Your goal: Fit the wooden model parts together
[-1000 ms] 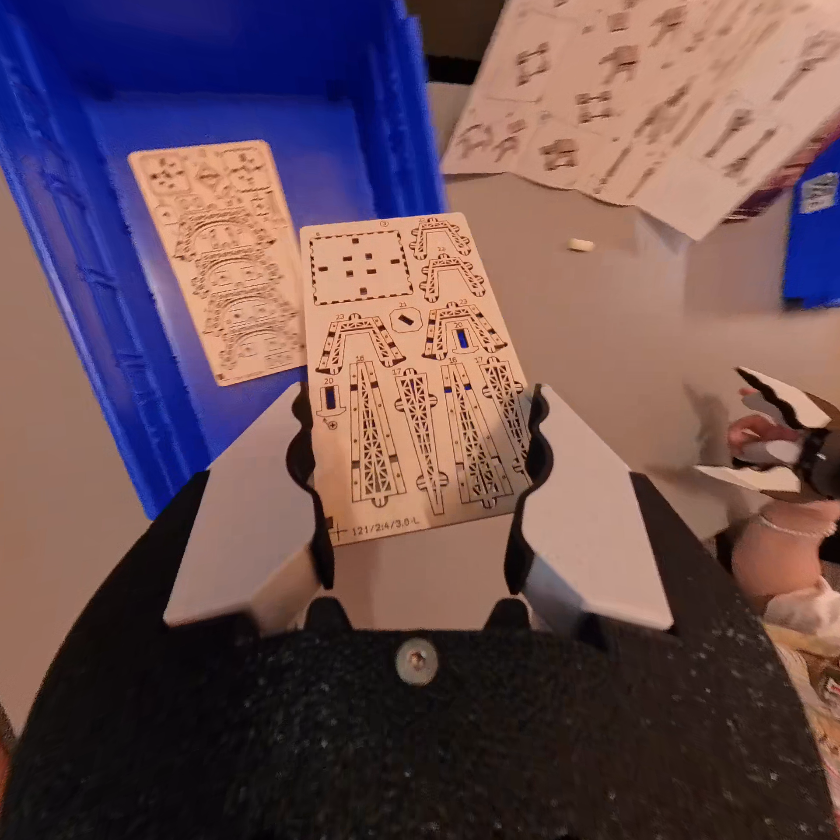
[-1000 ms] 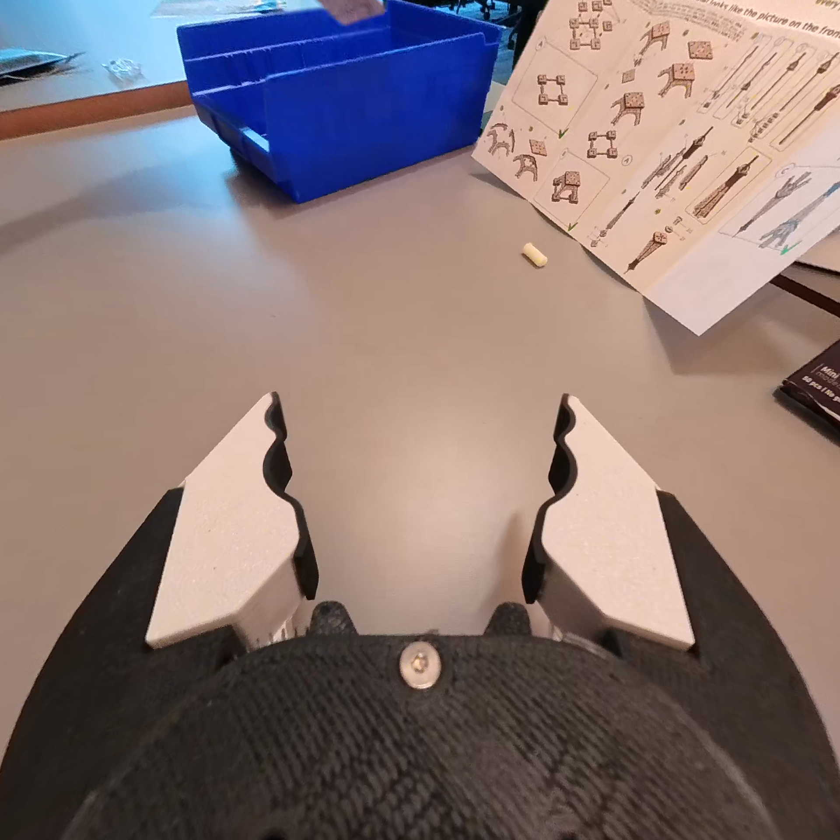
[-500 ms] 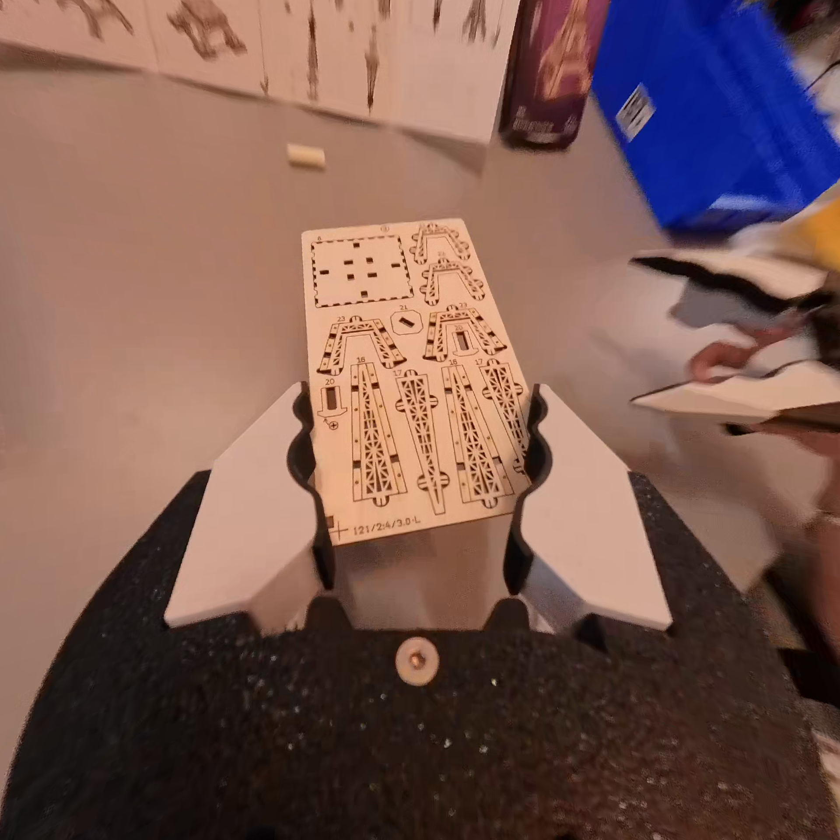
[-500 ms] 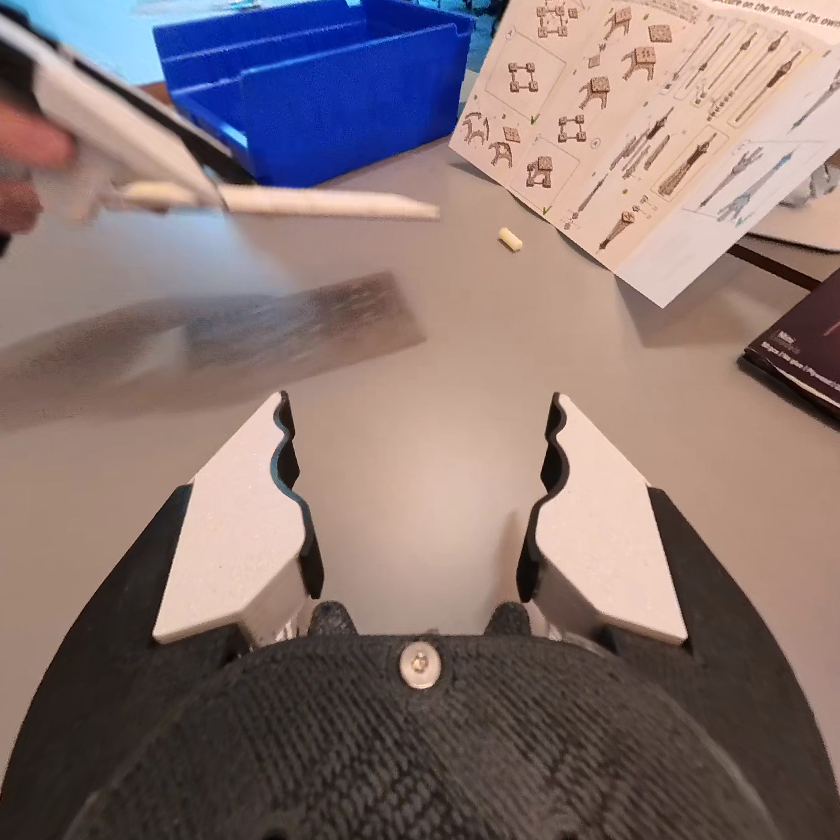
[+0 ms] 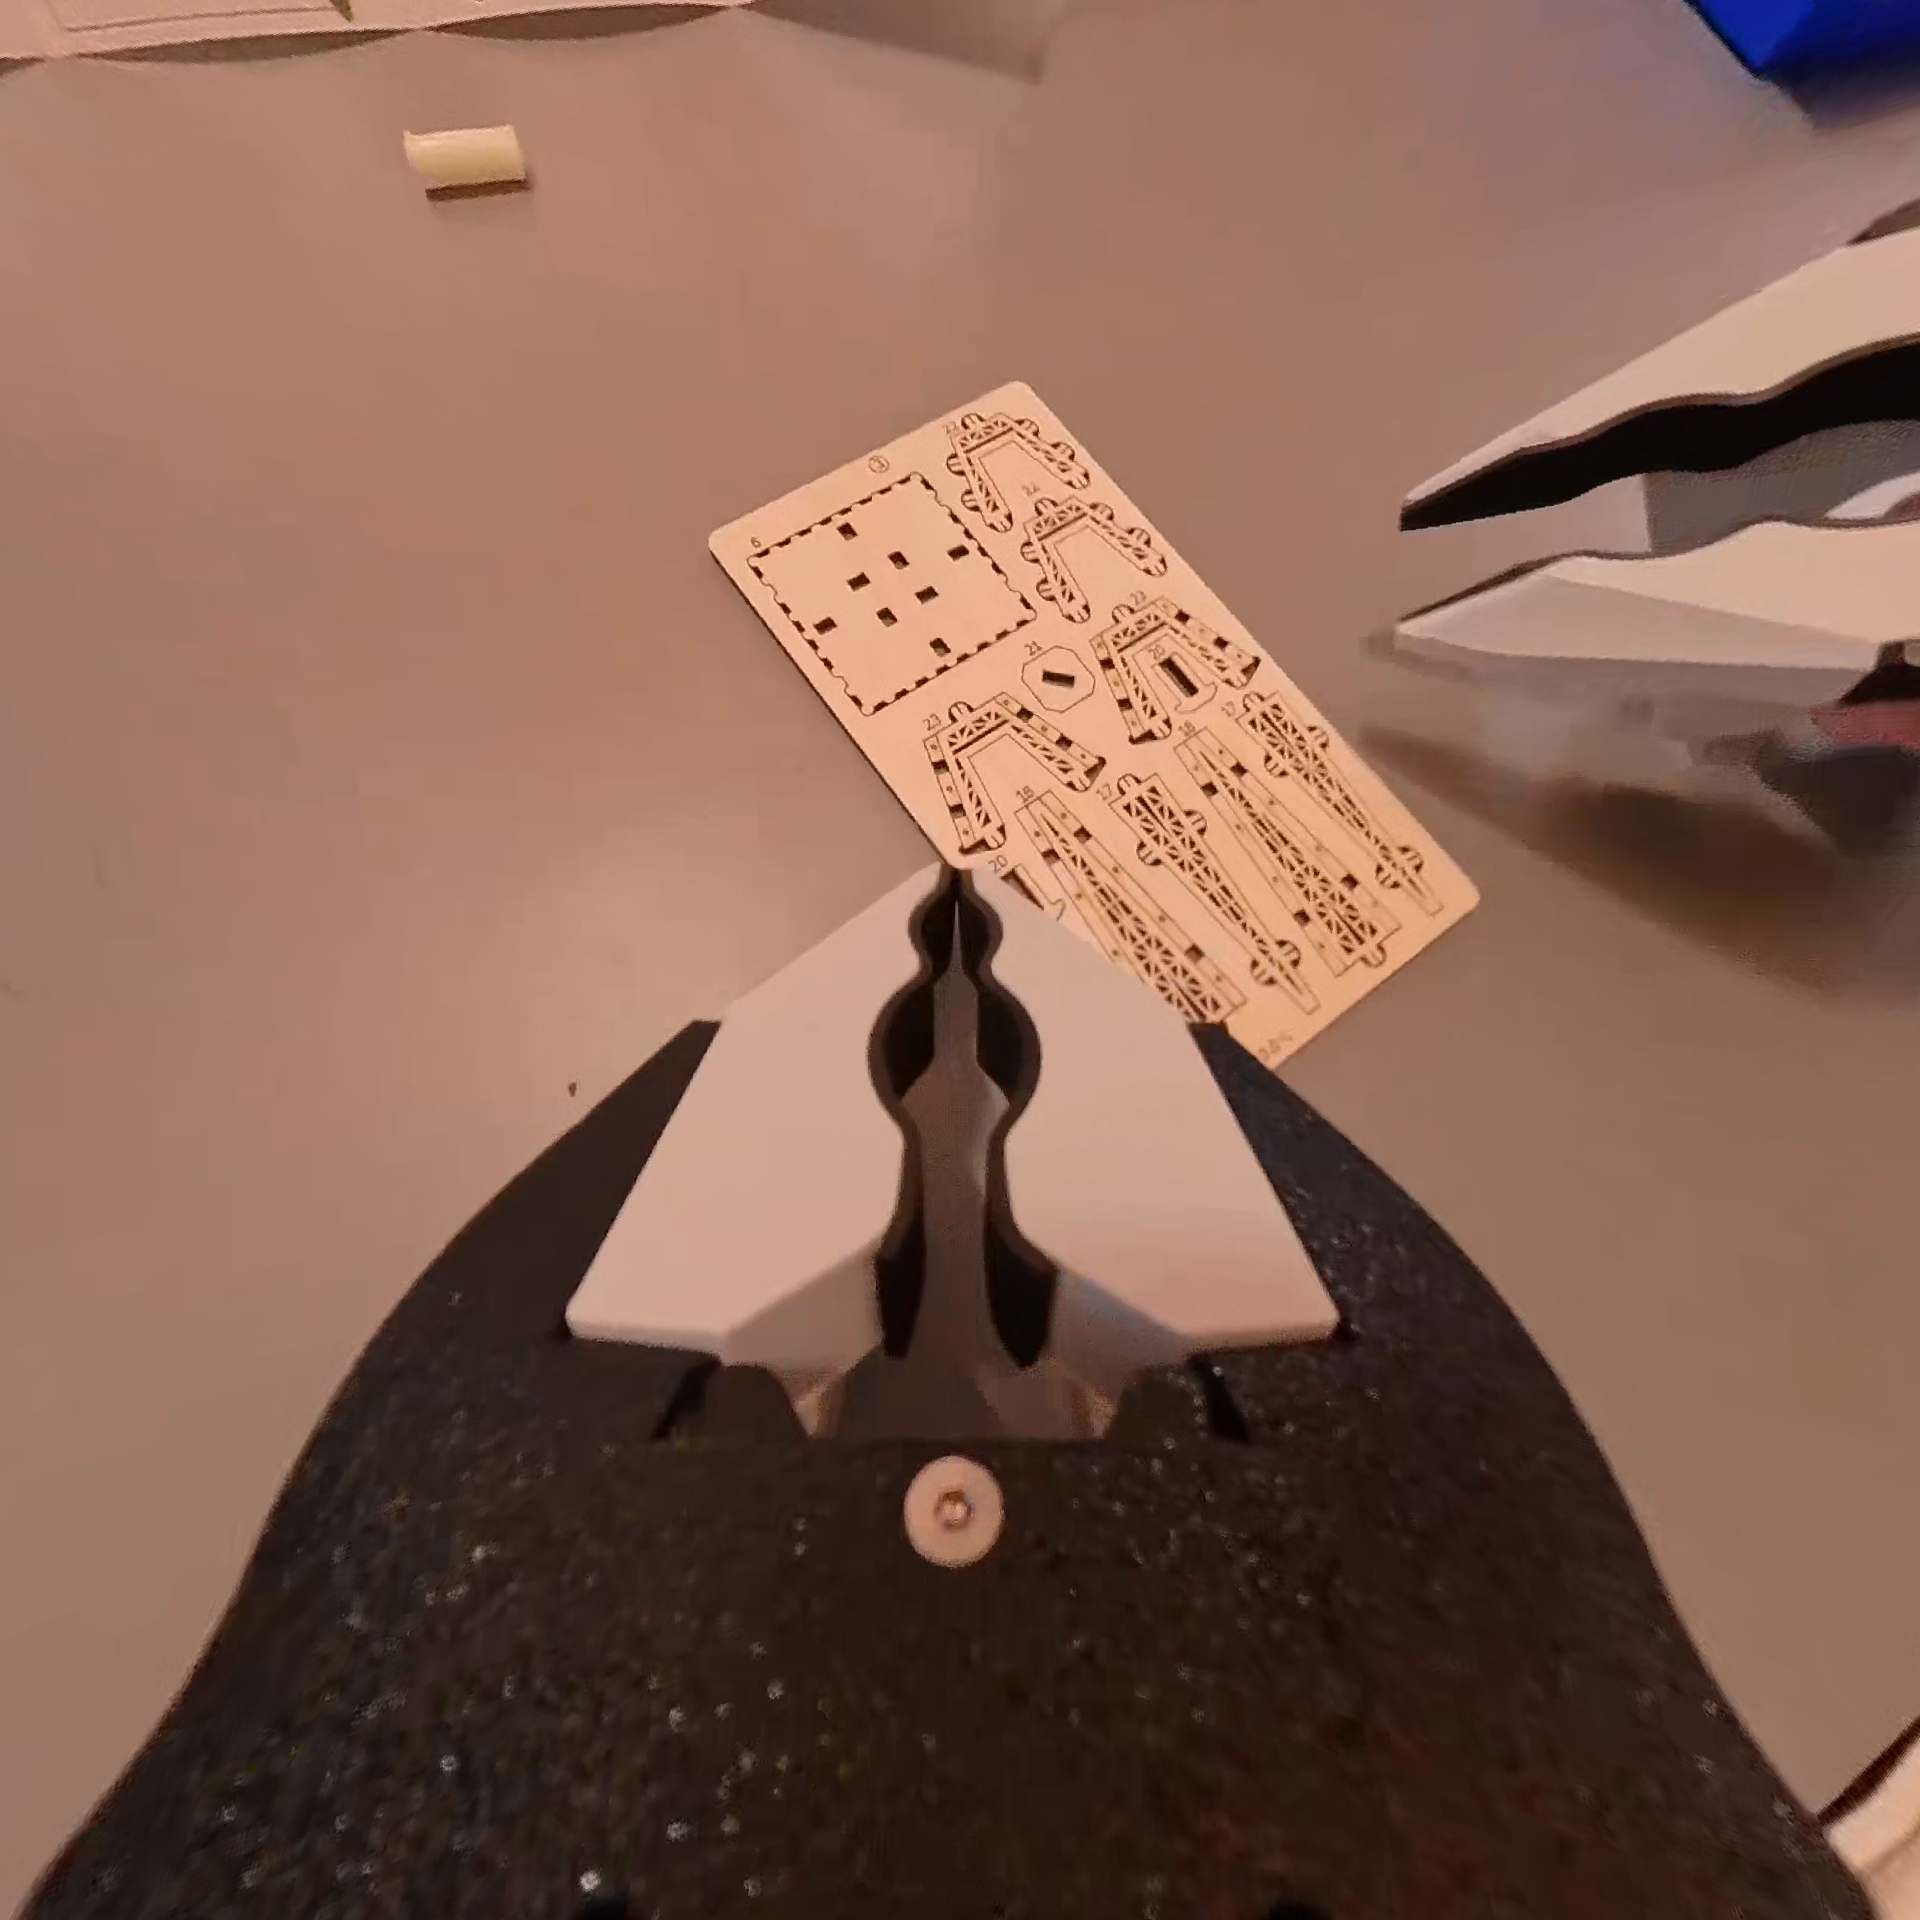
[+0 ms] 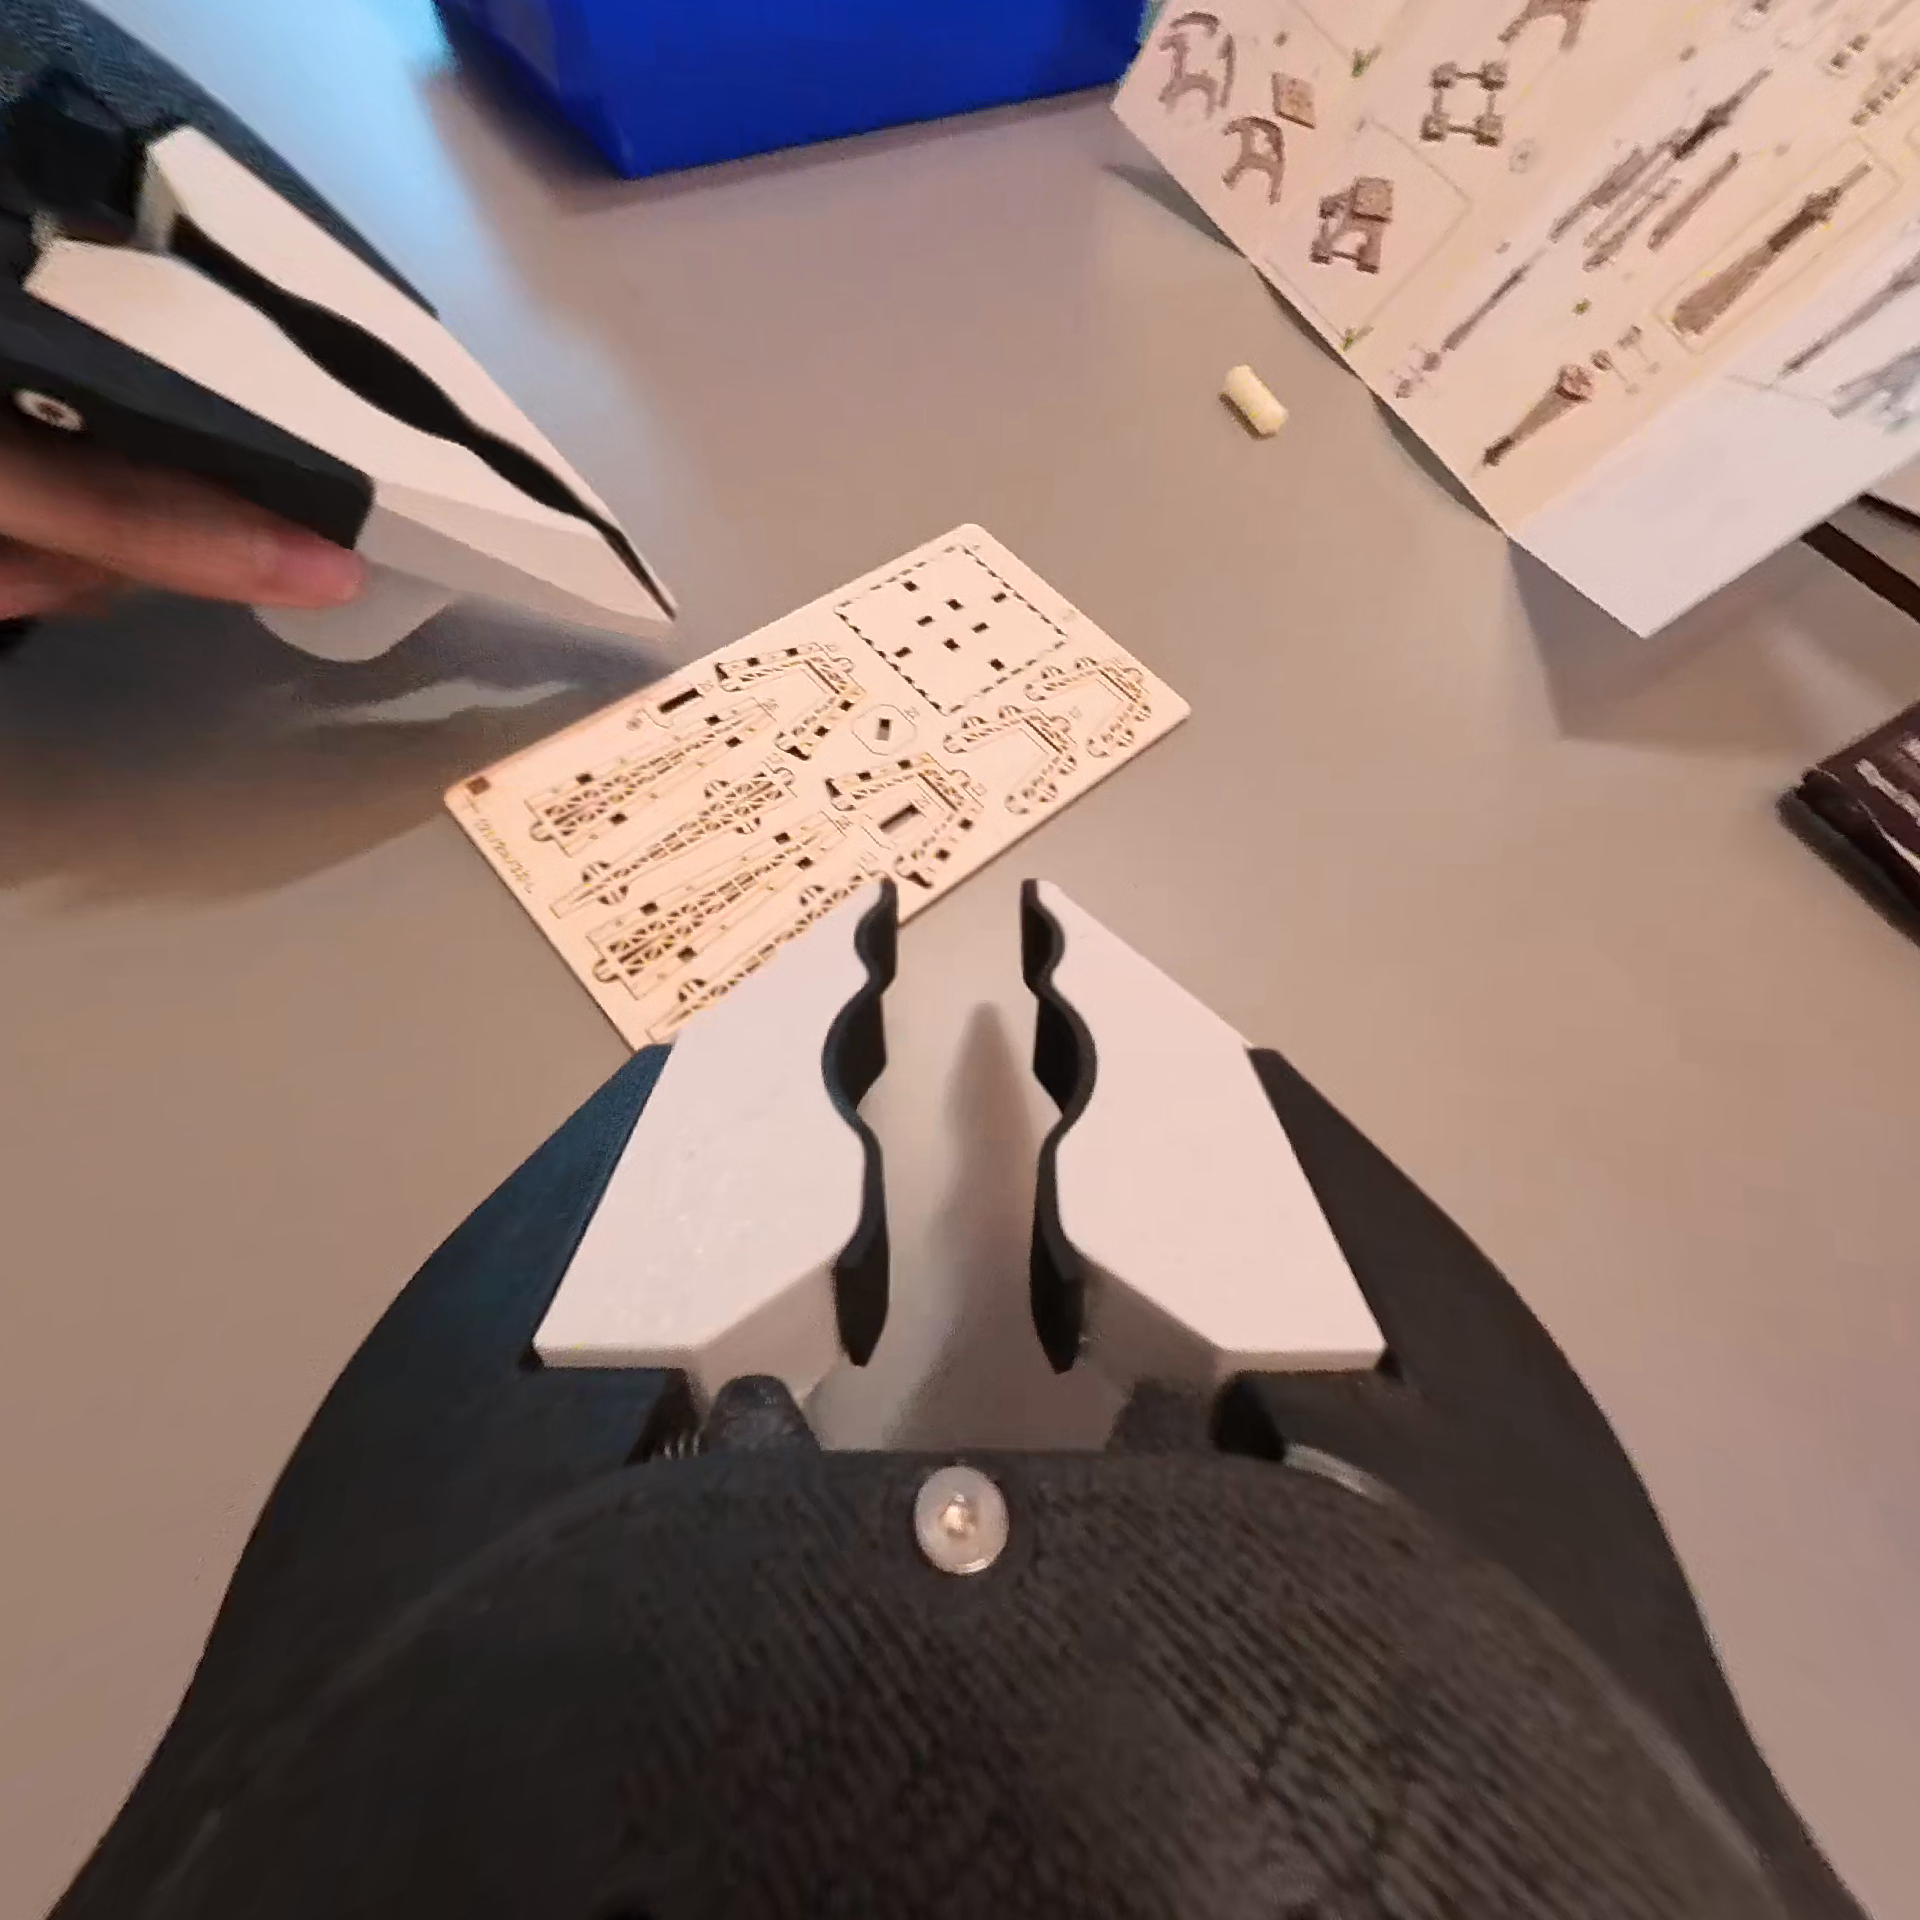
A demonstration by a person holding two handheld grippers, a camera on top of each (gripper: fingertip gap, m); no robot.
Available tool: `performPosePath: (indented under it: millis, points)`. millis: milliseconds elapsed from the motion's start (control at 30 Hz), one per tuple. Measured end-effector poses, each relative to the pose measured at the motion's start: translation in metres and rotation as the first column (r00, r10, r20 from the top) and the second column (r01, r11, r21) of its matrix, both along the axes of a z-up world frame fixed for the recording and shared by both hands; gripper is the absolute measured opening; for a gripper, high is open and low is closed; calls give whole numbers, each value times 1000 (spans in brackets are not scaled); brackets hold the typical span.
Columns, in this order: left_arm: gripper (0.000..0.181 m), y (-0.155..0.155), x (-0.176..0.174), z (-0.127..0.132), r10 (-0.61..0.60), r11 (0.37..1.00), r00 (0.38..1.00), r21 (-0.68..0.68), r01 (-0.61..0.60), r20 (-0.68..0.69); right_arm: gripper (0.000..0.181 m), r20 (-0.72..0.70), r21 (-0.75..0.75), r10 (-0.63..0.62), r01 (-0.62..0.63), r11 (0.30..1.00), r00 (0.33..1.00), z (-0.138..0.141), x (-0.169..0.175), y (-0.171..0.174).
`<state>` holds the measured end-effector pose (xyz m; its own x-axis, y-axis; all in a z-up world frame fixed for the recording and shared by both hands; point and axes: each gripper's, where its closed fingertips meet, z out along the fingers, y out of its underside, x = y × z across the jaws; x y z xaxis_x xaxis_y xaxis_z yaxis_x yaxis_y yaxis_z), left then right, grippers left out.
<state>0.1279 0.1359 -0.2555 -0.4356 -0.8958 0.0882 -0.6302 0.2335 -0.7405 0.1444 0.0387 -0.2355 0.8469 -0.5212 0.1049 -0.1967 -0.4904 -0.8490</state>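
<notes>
A thin wooden sheet of laser-cut model parts (image 5: 1091,707) lies flat on the grey table (image 5: 416,623); it also shows in the right wrist view (image 6: 821,769). My left gripper (image 5: 956,883) is shut and empty, its tips just above the sheet's near left corner. From the right wrist view it (image 6: 655,603) hangs over the sheet's far left end, held by a hand (image 6: 177,540). My right gripper (image 6: 956,899) is open with a narrow gap, empty, its tips at the sheet's near long edge. In the left wrist view it (image 5: 1403,582) comes in from the right.
A paper instruction sheet (image 6: 1558,260) lies at the back right. A blue bin (image 6: 831,73) stands at the back. A small cream cylinder (image 6: 1257,400) lies between them, also seen in the left wrist view (image 5: 464,156). A dark box (image 6: 1870,790) sits at the right edge. The tips of one gripper are about 11 centimetres away from the tips of the other. The small cream cylinder (image 6: 1257,400) sits 20 centimetres or so from the ends of my left fingers. My left wrist view (image 5: 479,151) looks at it from another angle.
My left gripper carried the sheet from the blue bin, let it go on the table and shut. My right gripper narrowed its jaws and moved up to the sheet.
</notes>
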Motion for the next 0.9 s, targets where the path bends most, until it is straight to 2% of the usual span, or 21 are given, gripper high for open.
performPosePath:
  millis: [33, 200, 267, 367, 467, 600, 767, 900]
  points:
    - [0, 0, -1, -1, -23, 1000, 1000, 0, 23, -8, 23, 10, -3, 11, -11, 1000, 1000, 0, -1, 4]
    - [0, -1, 12, 15, -141, 990, 990, -12, 141, 8, 30, 50, -28, 36, -34, 999, 998, 5, -6, 14]
    - [0, 0, 20, 16, -215, 977, 977, 0, 215, -20, 32, 14, -16, 23, -23, 1000, 1000, 6, -7, 14]
    - [0, 5, 36, 21, -284, 958, 958, -43, 282, -42, 60, -67, 58, -1, 5, 998, 998, 14, -9, 12]
    - [1, 13, 47, 24, -339, 937, 939, -115, 331, -58, 66, -116, 121, 0, 14, 993, 993, 21, -10, 11]
    - [1, 14, 50, 23, -432, 891, 901, -177, 417, -48, 69, -191, 134, -7, 33, 991, 982, 15, -1, 10]
    - [0, 7, 52, 6, -513, 858, 857, -67, 510, -49, 70, -283, 60, -16, 35, 998, 959, 6, 23, 10]
    - [0, -4, 52, 13, -527, 847, 849, -104, 521, -35, 75, -368, -29, -33, 24, 999, 929, 6, 46, -2]
